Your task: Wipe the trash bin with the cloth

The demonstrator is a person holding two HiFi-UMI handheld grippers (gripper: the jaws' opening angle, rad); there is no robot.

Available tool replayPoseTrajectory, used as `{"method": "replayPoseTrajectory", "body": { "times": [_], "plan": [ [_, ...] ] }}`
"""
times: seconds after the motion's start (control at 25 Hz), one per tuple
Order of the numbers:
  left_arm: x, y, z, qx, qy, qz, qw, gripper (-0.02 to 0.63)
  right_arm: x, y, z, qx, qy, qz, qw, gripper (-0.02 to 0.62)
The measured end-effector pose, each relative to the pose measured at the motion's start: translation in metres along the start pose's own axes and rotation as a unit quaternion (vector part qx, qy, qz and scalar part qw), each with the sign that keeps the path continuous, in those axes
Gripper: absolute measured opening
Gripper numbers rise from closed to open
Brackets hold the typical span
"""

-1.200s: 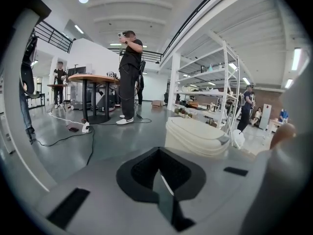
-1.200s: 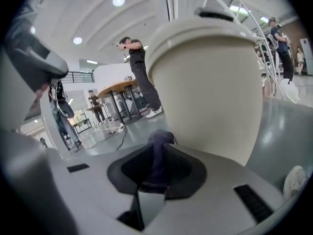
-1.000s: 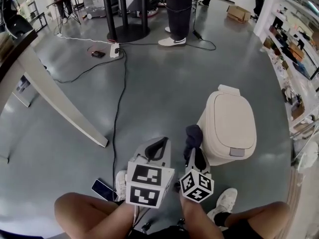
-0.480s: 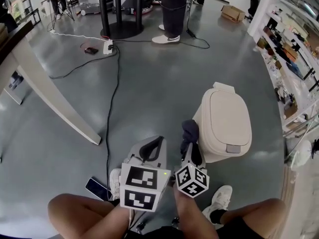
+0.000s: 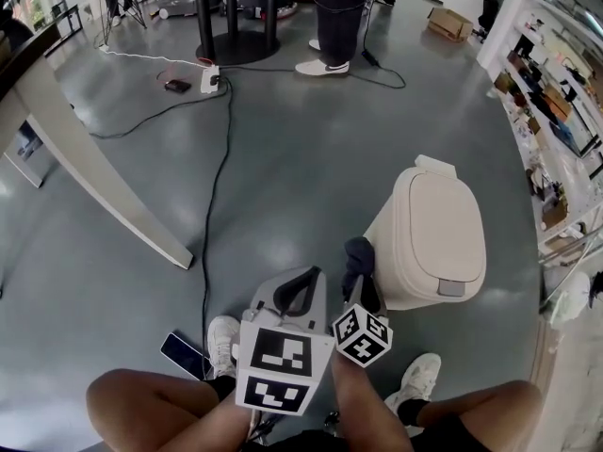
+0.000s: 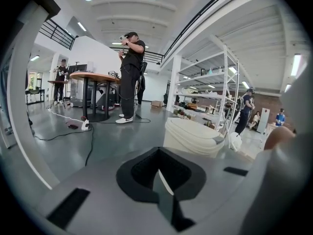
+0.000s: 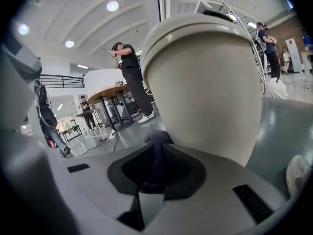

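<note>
Floor, left: a black cable (image 5: 215,205) runs from a power strip (image 5: 209,80) down toward the person's feet. A phone (image 5: 184,354) lies flat just beside the left shoe (image 5: 222,339). Both look parked out of the way, not part of the job.

Left hand-held gripper (image 5: 298,285): it is held low over the person's knee, pointing at open floor. In its own view (image 6: 158,153) the jaws meet with nothing between them. It probably idles here because one cloth needs only one tool.

Cloth (image 5: 358,252): this dark bunch sticks up out of the right jaws and is gathered rather than spread. In the right gripper view (image 7: 156,140) its top sits just at the foot of the bin wall.

Right hand-held gripper (image 5: 364,288): its jaws are pinched on the cloth's lower part (image 7: 155,168). It is aimed straight at the bin's side, which suits a wipe of that wall.

Trash bin (image 5: 429,238): cream, with its lid closed, it stands on the floor right of both tools, near the right shoe (image 5: 422,377). It fills most of the right gripper view (image 7: 210,82).

Hard to tell: it is not clear from any view whether the cloth presses on the wall or sits a hair off it. The bin's far side and base are hidden. The shelving (image 5: 565,111) at the right edge is cut off.
</note>
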State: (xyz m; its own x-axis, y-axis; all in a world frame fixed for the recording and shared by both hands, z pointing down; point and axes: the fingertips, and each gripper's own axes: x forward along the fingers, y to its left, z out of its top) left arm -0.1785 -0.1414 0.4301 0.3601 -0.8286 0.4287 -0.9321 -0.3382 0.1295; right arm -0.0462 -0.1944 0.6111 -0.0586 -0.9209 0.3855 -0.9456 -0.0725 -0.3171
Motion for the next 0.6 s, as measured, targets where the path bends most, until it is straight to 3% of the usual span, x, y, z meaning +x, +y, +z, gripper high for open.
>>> {"method": "replayPoseTrajectory", "body": {
  "times": [0.6],
  "plan": [
    [0.009,0.012,-0.010,-0.007,0.009,0.004,0.9999,-0.002,0.044,-0.026,-0.074,-0.049,0.075,-0.056,0.994,0.067]
  ]
}}
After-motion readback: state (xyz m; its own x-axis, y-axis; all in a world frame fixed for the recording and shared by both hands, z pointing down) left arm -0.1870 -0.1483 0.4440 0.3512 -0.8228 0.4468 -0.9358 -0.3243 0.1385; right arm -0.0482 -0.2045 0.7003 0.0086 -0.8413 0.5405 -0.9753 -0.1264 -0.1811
